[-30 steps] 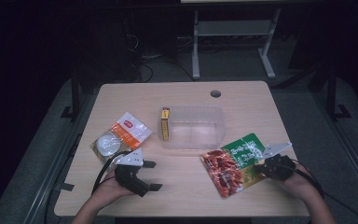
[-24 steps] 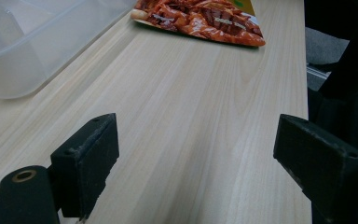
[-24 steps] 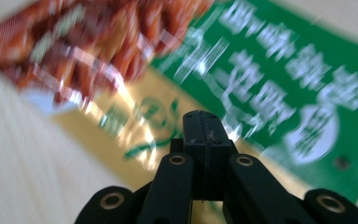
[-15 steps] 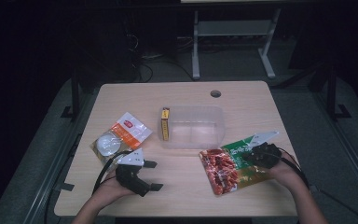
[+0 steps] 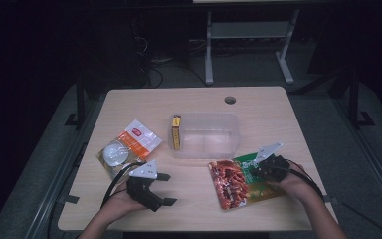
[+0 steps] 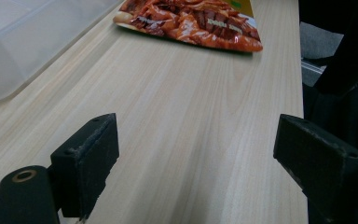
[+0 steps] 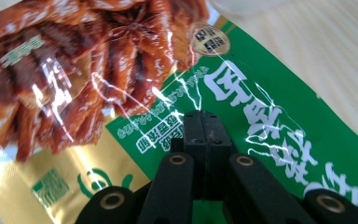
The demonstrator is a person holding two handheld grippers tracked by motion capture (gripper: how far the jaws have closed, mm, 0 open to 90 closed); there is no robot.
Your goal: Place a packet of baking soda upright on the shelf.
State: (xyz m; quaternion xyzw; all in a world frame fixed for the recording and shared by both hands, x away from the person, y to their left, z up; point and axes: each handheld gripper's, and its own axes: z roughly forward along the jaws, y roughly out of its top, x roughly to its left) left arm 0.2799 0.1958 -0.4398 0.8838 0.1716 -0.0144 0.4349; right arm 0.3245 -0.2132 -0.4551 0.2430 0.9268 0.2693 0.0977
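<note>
Since the earlier frames our right gripper [image 5: 261, 168] has slid in from the table's right edge toward the middle and now sits over the green part of the snack pouch [image 5: 238, 181]. The pouch looks shifted a bit too, with its red end angled toward the clear plastic bin [image 5: 206, 135]. The left gripper [image 5: 154, 188] hasn't budged.

Right gripper state: jaws pressed together, no gap between the pads. In the right gripper view the closed tips [image 7: 202, 126] lie right over the pouch's green panel [image 7: 279, 154], on or just above the film. We can't tell whether any film is pinched between them.

Left gripper state: jaws spread wide, nothing between them. In the left gripper view we see bare wood between the two pads [image 6: 93, 149], with the pouch's red end [image 6: 191, 23] farther off and a corner of the bin [image 6: 23, 42] at upper left.

Pouch location: flat on the table [image 5: 189, 199], front right, just in front of the bin's near right corner, close to it. Whether they touch we can't tell.

Other items:
- yellow box [image 5: 176, 132], standing on edge against the bin's left wall
- orange-and-white packet [image 5: 138, 139] and round clear-lidded pack [image 5: 113, 153] at left, just beyond the left gripper
</note>
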